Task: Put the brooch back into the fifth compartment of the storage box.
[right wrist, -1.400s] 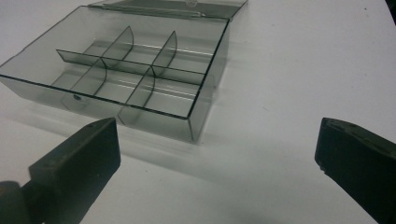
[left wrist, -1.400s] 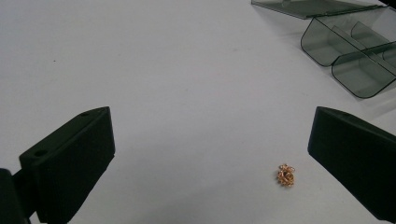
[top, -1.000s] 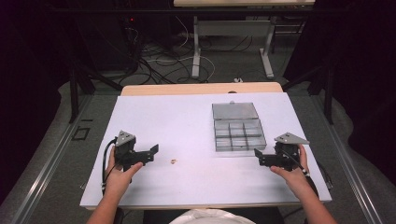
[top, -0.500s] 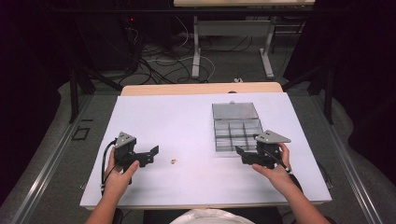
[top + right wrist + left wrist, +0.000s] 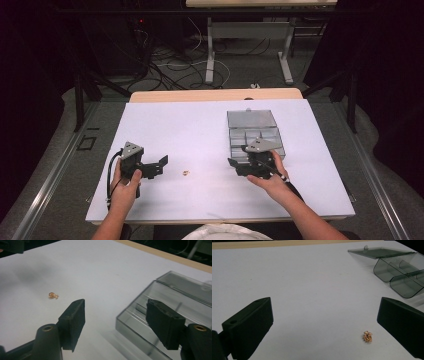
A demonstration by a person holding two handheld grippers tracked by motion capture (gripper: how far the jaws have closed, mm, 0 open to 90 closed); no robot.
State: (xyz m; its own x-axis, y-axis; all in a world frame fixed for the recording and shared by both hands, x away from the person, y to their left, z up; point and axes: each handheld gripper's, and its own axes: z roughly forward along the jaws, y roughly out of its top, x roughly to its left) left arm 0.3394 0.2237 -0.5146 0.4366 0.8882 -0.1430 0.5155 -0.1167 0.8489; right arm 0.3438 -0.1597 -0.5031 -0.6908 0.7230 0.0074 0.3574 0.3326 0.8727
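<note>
White tabletop, dark room behind. Since a second ago the right gripper slid left off the open box toward the gold trinket lying loose mid-table, jaws just been closing to half-wide with nothing between. Left gripper sits wide beside it. Looks like a pickup's coming.

- High view is looking forward and down over the white table.
- Gripper views are skimming low, both sharing the gold trinket and clear box.
</note>
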